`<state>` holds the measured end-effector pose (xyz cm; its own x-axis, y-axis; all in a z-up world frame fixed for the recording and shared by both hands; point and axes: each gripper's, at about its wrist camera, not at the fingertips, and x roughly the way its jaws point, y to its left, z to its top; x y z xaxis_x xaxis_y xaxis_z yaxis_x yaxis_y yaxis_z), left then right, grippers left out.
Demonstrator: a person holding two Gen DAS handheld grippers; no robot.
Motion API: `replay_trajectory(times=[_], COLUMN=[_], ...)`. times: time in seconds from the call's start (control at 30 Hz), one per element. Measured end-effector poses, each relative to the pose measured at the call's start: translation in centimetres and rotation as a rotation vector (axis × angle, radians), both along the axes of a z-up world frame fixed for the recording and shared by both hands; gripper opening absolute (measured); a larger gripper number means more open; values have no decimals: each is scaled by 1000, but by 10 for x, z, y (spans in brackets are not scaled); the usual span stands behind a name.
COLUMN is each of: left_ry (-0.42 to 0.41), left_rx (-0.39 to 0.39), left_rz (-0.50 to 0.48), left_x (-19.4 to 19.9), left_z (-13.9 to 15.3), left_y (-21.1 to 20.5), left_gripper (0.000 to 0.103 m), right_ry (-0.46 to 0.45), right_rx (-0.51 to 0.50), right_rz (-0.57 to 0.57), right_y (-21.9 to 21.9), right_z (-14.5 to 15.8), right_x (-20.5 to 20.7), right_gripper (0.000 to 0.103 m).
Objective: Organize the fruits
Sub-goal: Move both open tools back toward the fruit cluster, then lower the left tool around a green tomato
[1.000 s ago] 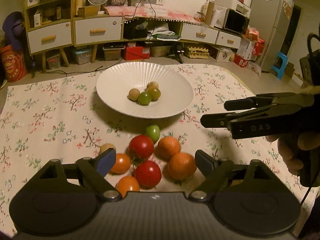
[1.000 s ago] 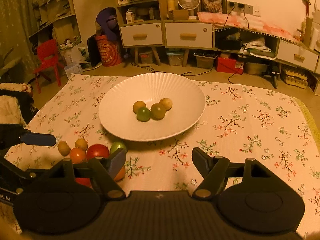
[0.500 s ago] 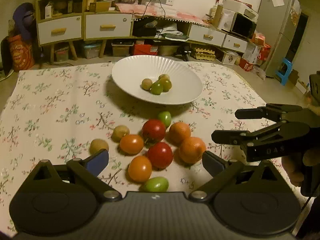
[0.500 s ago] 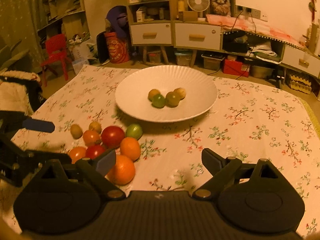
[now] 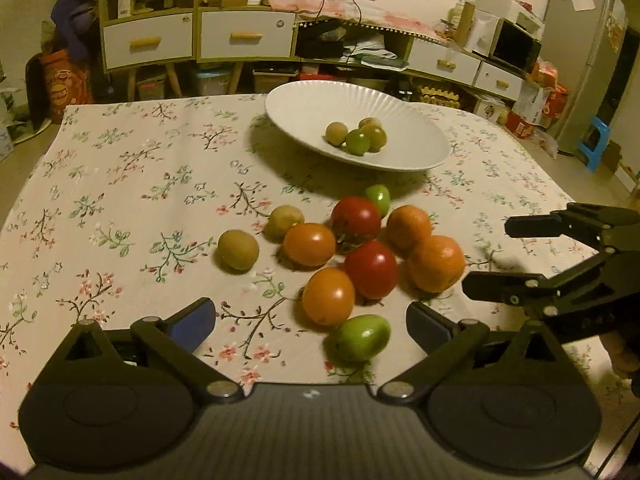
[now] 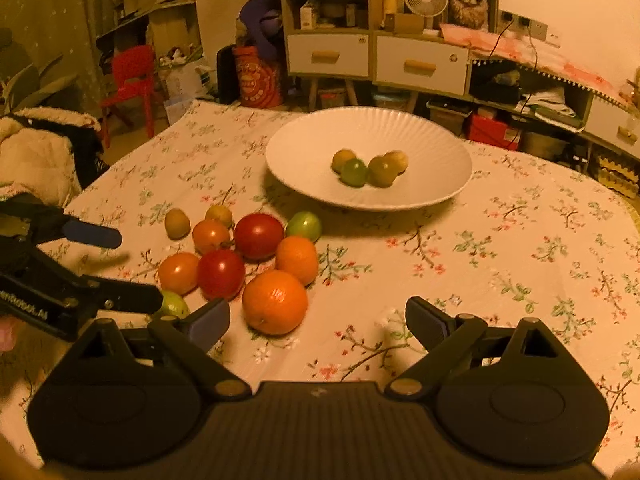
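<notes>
Only the right wrist view showed a red chair (image 6: 132,76) and a fleecy coat (image 6: 38,152) off the table's left edge; only the left wrist view showed a fridge (image 5: 584,52) and microwave (image 5: 516,44). A white plate (image 5: 304,108) held four small fruits on the flowered cloth (image 5: 120,184). The loose fruit pile (image 5: 352,248) lay just in front of it, nothing blocking it. The left claw (image 5: 310,326) stood wide and empty, a green fruit (image 5: 360,338) just ahead between its fingers. The right claw (image 6: 318,322) was opening, nothing gripped, a large orange (image 6: 275,301) near its left finger.
</notes>
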<state>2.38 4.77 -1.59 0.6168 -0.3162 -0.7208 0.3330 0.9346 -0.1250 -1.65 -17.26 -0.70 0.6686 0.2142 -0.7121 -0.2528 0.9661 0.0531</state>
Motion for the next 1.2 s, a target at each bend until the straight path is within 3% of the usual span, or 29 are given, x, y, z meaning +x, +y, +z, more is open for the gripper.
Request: replay_trajectory(times=[0.23,0.4,0.57,0.77,1.03,1.2], left_ry=[1,23,31,54,62,68], left_rx=[8,-10,-24,-59,-63,-71], left_rz=[-3,-31,-49,-61,-25,-6], left_x=[5,6,9,13,17,18], left_z=[-9,-13,-12,-9,-9,-8], left_y=[-3,-6,-9,-10,-8,-7], left_gripper=[100,85,76,52,36,35], right_ry=[33,48,54,54,47,47], right_rx=[1,-4,-7,-10,-12,-10], right_rz=[-1,7,14,18,28,35], right_y=[0,2,4,6,9,12], right_z=[-9,-14,-16,-16,-16,-17], right_x=[1,0,-1,-1,0,2], right_gripper=[94,94,94,94,94,91])
